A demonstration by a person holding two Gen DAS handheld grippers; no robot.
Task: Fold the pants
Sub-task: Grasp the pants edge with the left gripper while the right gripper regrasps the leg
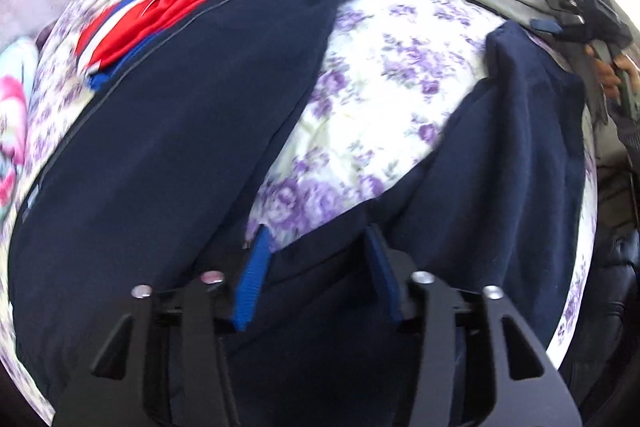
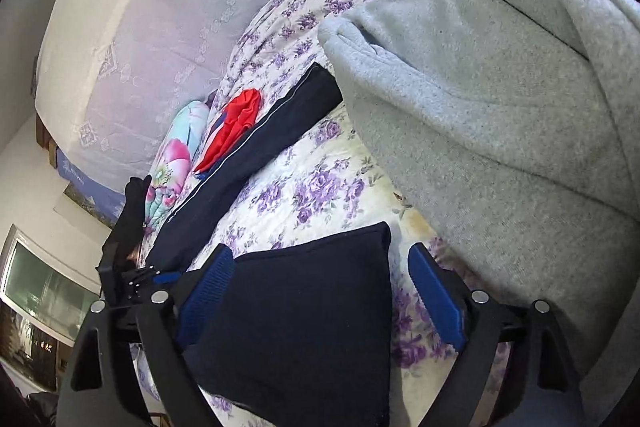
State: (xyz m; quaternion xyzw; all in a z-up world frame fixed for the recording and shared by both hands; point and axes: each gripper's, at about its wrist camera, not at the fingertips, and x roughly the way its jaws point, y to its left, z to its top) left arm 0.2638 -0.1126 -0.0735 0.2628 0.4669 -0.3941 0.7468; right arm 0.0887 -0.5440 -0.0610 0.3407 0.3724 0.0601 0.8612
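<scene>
Nearest the left wrist lens, the left gripper (image 1: 318,247) stands with its blue pads apart, navy cloth of the pants (image 1: 160,147) lying between them unclamped. The pants spread over the floral quilt (image 1: 400,75), one leg running toward 11 o'clock, the other toward 2 o'clock. A red garment (image 1: 156,15) lies at 10 o'clock, touching the leg. In the right wrist view, the right gripper (image 2: 320,263) is also spread wide, a pants end between its pads. A grey garment (image 2: 500,107) fills 2 o'clock.
</scene>
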